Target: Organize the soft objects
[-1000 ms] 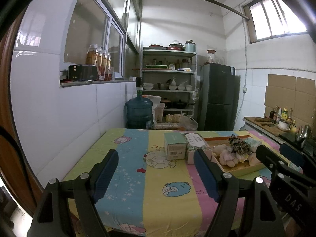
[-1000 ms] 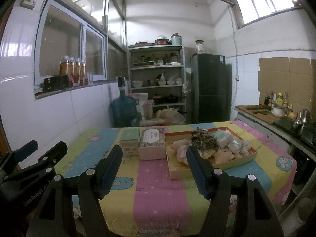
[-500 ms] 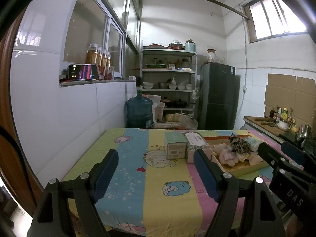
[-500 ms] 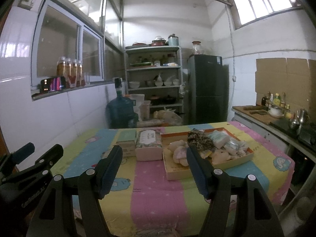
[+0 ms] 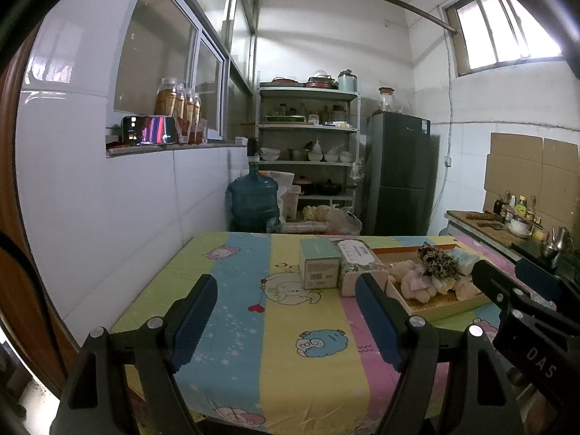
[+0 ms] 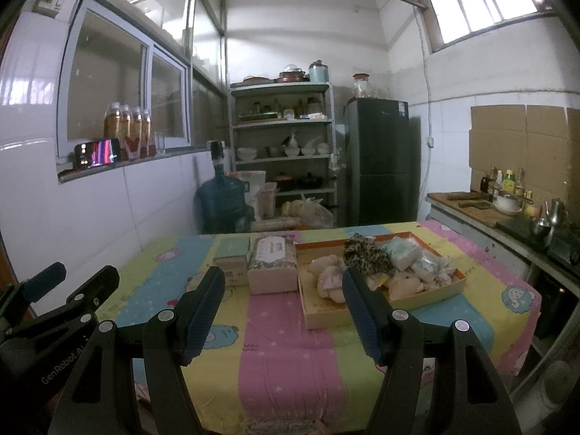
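Right wrist view: both grippers, right gripper [image 6: 282, 290] and left gripper [image 5: 286, 301], hover wide-jawed, empty; soft items [image 6: 377, 264] piled in tray [image 6: 427, 295] at 1 o'clock, sorted or unsorted unclear.

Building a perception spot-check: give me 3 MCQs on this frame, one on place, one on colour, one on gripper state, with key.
1. Where do the soft items lie?
A. in the shallow tray
B. on the shelf
C. on the counter

2. What colour is the water jug on the floor?
A. red
B. blue
C. white

3. How do the two grippers stand?
A. both open, holding nothing
B. right shut on a pouch
C. left shut on a box

Key: 1 A, they are piled inside the tray on the table; 2 B, its body is blue; 3 A, left gripper and right gripper both show a wide empty gap.
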A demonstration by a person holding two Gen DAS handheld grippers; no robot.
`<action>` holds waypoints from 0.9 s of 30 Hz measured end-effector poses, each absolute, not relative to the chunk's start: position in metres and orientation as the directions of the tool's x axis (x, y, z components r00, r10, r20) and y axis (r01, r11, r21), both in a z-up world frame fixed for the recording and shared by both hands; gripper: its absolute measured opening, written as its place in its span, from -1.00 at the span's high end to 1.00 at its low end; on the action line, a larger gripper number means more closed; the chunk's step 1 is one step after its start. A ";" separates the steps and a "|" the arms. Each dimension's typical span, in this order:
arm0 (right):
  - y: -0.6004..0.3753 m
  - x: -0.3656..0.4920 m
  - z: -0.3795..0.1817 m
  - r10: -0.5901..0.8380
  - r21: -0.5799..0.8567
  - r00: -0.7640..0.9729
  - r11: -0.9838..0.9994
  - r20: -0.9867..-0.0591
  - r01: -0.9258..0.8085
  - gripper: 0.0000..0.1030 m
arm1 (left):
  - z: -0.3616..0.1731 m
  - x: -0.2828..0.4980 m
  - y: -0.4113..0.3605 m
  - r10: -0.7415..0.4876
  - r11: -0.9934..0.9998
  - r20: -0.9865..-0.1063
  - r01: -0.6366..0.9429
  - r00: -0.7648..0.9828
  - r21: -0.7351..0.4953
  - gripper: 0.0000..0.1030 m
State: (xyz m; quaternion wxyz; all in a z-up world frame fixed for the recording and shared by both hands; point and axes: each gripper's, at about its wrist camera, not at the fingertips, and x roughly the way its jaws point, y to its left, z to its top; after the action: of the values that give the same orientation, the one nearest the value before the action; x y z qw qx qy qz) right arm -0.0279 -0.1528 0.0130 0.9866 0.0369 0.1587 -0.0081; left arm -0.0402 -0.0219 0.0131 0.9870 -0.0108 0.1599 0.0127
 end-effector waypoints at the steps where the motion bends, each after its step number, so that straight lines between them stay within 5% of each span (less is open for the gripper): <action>1: -0.153 -0.028 0.013 -0.004 0.071 0.950 0.997 -0.314 0.028 -0.34 | 0.012 -0.040 -0.022 0.021 0.999 -0.316 -0.027 0.948 -0.017 -0.52; 27: -0.152 -0.028 0.014 -0.004 0.070 0.949 0.997 -0.314 0.028 -0.34 | 0.012 -0.041 -0.024 0.019 1.000 -0.317 -0.026 0.948 -0.017 -0.52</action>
State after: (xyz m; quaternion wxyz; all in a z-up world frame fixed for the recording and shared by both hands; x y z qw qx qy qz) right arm -0.0278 -0.1522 0.0138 0.9866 0.0368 0.1589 -0.0082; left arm -0.0411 -0.0238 0.0118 0.9869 -0.0105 0.1606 0.0116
